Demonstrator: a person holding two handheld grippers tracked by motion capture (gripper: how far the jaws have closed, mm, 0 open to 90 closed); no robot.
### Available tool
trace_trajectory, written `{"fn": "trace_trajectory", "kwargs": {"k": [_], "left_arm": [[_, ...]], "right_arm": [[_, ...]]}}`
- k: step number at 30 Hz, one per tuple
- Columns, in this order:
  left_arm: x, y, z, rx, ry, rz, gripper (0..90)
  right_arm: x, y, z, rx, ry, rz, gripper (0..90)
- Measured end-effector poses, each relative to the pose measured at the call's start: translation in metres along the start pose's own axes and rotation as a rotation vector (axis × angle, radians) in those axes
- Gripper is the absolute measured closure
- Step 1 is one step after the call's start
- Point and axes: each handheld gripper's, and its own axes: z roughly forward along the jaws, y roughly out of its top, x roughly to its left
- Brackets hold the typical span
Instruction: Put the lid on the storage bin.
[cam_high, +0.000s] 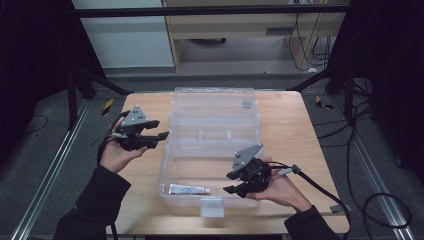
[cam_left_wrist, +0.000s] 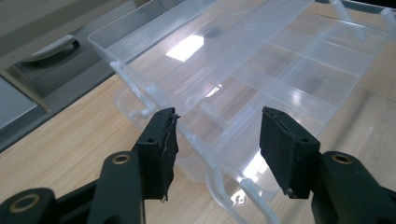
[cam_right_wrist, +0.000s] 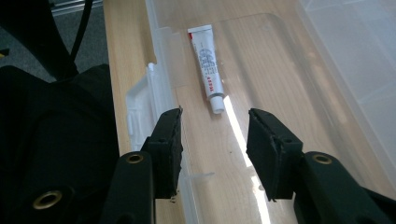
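Daylight-pale wooden bench (cam_high: 292, 125) in the high view carries a clear plastic compartment box (cam_high: 212, 125) lying open, its lid folded away from the person. At that box's left edge, the left gripper (cam_high: 156, 131) is held above the bench in a hand, jaws apart and aimed at the box with nothing between them. Over the box's near right corner sits the right gripper (cam_high: 234, 182), jaws parted and empty; a small white tube with red print (cam_high: 189, 189) lies on the box floor just to its left.

From the left gripper view, the left gripper (cam_left_wrist: 217, 135) stands wide, and the clear box (cam_left_wrist: 261, 70) stretches ahead of and beneath its jaws, with divider walls between them.

From the right gripper view, the right gripper (cam_right_wrist: 215, 135) is moderately open and grips nothing. The white tube (cam_right_wrist: 206, 65) lies just ahead of its jaws, cap end nearest, inside the clear box (cam_right_wrist: 327, 70).
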Motion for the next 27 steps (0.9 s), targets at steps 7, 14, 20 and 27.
{"fn": "trace_trajectory", "kwargs": {"k": [7,14,20,27], "left_arm": [[0.001,0.019,0.007,-0.001,-0.028,0.052,44.2],[0.006,0.036,0.014,0.002,-0.073,0.094,43.3],[0.007,0.049,0.026,0.032,-0.124,0.166,43.1],[0.008,0.057,0.042,0.064,-0.161,0.212,44.3]], "right_arm": [[0.004,0.002,0.011,0.030,0.035,-0.023,54.6],[0.008,0.002,0.017,0.046,0.066,-0.035,53.4],[0.012,0.001,0.024,0.071,0.095,-0.045,52.9],[0.015,0.000,0.032,0.088,0.113,-0.053,53.8]]}}
